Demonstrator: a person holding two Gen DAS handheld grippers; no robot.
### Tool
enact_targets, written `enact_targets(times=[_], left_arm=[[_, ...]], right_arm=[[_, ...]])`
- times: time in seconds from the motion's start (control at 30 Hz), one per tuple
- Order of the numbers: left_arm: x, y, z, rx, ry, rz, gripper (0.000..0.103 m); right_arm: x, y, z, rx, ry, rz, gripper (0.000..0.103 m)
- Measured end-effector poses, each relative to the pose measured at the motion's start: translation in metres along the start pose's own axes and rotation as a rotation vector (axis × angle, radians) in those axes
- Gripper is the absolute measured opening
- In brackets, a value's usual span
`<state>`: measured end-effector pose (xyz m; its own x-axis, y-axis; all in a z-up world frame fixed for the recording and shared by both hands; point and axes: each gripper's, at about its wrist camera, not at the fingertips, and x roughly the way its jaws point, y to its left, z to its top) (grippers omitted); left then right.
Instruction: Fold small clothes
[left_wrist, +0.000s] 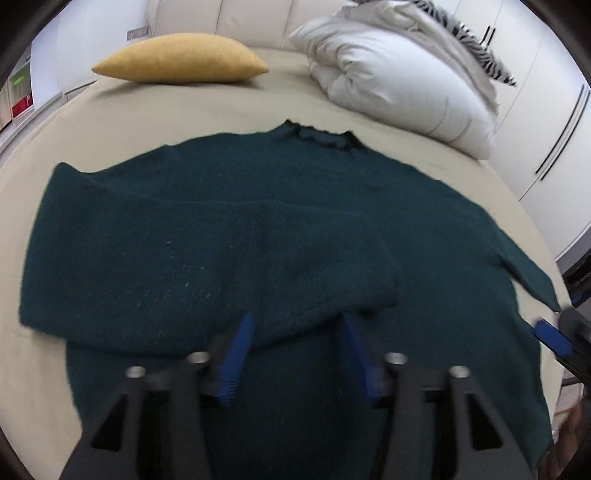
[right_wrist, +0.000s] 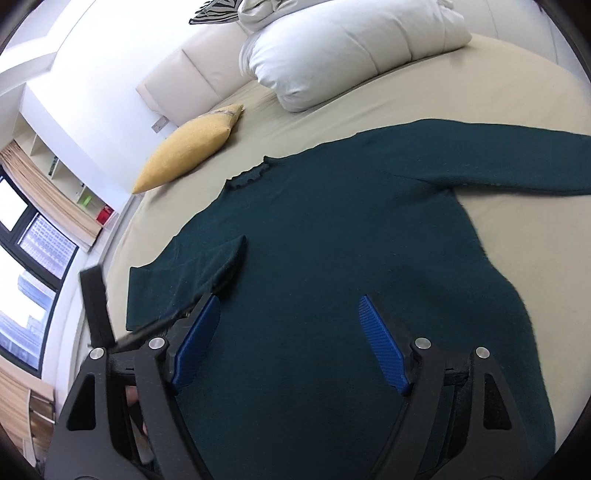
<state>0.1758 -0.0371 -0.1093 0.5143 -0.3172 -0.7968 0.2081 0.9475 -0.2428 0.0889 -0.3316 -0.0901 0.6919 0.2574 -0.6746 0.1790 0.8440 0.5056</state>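
Observation:
A dark green knitted sweater (left_wrist: 332, 206) lies flat on the beige bed (left_wrist: 155, 110), collar pointing away. Its left sleeve (left_wrist: 207, 258) is folded across the chest, with the cuff lying just beyond my left gripper (left_wrist: 297, 321), which is open and empty above the lower body. The right sleeve (right_wrist: 491, 162) lies stretched out to the right. My right gripper (right_wrist: 290, 297) is open and empty over the sweater's body (right_wrist: 332, 240); one of its blue pads (left_wrist: 552, 339) shows at the right edge of the left wrist view. The folded left sleeve (right_wrist: 184, 273) also shows in the right wrist view.
A yellow cushion (left_wrist: 181, 57) and a white duvet bundle (left_wrist: 399, 74) lie at the head of the bed. White wardrobe doors (left_wrist: 554, 110) stand to the right. A window (right_wrist: 22, 266) and shelves (right_wrist: 74, 177) are on the left side of the room.

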Motion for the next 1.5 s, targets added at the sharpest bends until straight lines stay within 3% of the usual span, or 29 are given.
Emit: enact_targets(times=[0.03,0.17,0.33,0.4,0.53,0.6,0.67,0.87,0.97,1.03,1.13,1.27,1.37,1.47,1.5], left_arm=[[-0.011,0.002,-0.004,0.001,-0.028,-0.011,0.077],[-0.055,0.032,-0.003,-0.045,-0.140,-0.041,0.078],[-0.062,0.090,0.012,-0.216,-0.169,-0.035,0.075],[-0.066,0.110,0.012,-0.256,-0.176,-0.020,0.073],[-0.071,0.139,0.010,-0.318,-0.201,-0.012,0.073],[-0.072,0.153,0.011,-0.351,-0.208,-0.012,0.073],[-0.073,0.164,0.010,-0.377,-0.211,-0.009,0.072],[-0.073,0.181,0.022,-0.405,-0.219,0.000,0.071],[-0.066,0.181,0.037,-0.392,-0.219,0.017,0.071],[-0.056,0.179,0.048,-0.376,-0.210,0.042,0.071],[-0.032,0.178,0.064,-0.362,-0.156,0.057,0.069],[0.006,0.171,0.079,-0.315,-0.051,0.099,0.064],[0.018,0.170,0.085,-0.293,-0.045,0.137,0.059],[0.023,0.168,0.089,-0.282,-0.037,0.144,0.040],[0.025,0.166,0.089,-0.264,-0.029,0.143,0.029]], right_arm=[[0.005,0.000,-0.001,0.001,0.010,0.019,0.077],[0.049,0.014,0.011,0.021,0.106,0.126,0.078],[0.118,0.038,0.030,0.065,0.234,0.198,0.077],[0.146,0.045,0.037,0.078,0.271,0.182,0.075],[0.187,0.063,0.036,0.007,0.346,0.103,0.028],[0.197,0.080,0.030,-0.054,0.348,0.061,0.022],[0.200,0.093,0.027,-0.126,0.343,0.032,0.008],[0.164,0.105,0.049,-0.222,0.227,0.010,0.006],[0.143,0.088,0.075,-0.203,0.156,-0.005,0.006],[0.138,0.068,0.087,-0.203,0.141,-0.060,0.006],[0.141,0.031,0.096,-0.144,0.159,-0.094,0.006],[0.150,0.029,0.091,-0.164,0.179,-0.091,0.006],[0.155,0.027,0.090,-0.177,0.178,-0.086,0.006],[0.153,0.023,0.088,-0.196,0.174,-0.096,0.006],[0.154,0.019,0.086,-0.198,0.173,-0.101,0.006]])
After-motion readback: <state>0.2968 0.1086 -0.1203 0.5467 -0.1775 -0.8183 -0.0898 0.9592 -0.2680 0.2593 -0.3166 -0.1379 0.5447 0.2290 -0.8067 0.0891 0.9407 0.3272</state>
